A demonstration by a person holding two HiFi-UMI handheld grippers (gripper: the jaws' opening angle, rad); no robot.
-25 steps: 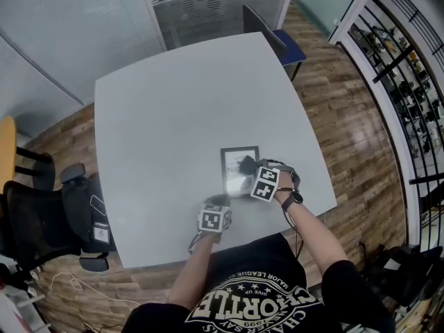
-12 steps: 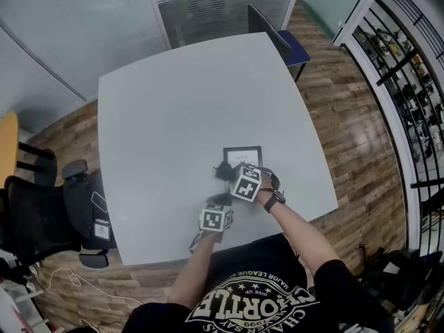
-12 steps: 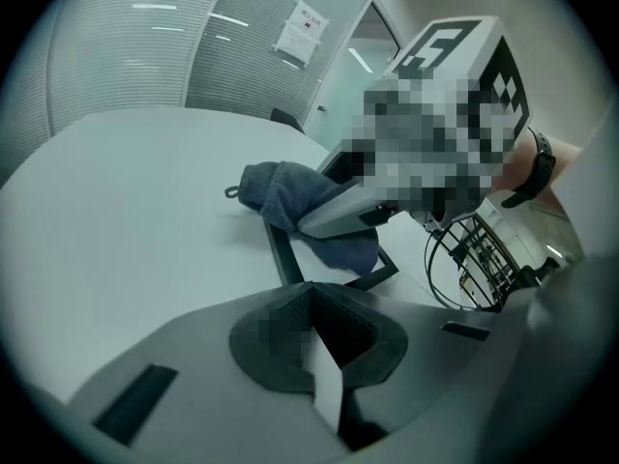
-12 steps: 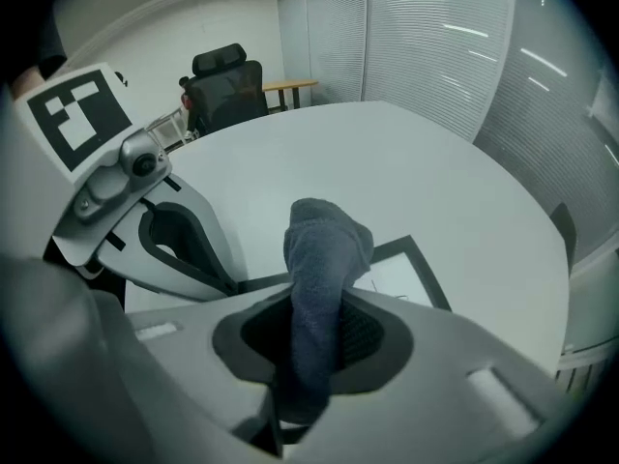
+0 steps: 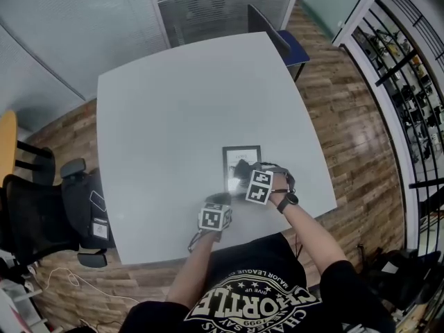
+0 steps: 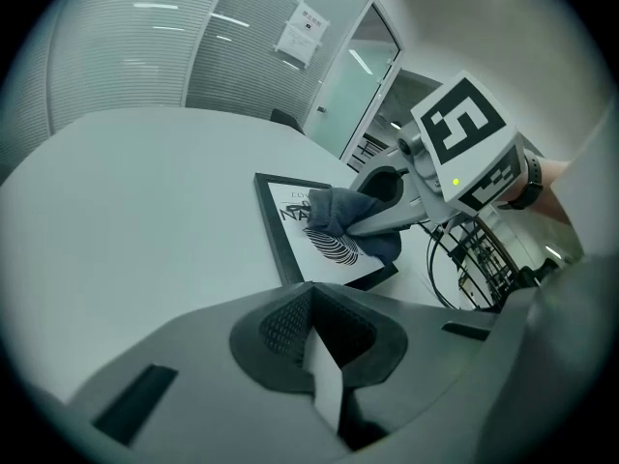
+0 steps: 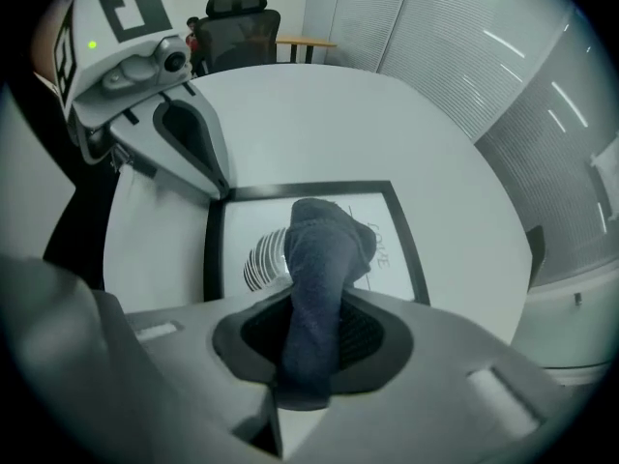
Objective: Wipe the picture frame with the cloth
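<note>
Cloth [image 7: 319, 249], just one, is pinched by right gripper [image 6: 366, 224] jaws on one picture frame [image 7: 384, 242]; left gripper [image 7: 208, 167] jaws are pressed together.

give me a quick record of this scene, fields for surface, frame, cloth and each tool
surface: grey table
picture frame: lying flat on the table, near the person's edge
cloth: dark, bunched, resting on the frame's print
right tool: shut on the cloth, over the frame
left tool: shut, nothing between its jaws, tips at a corner of the frame
</note>
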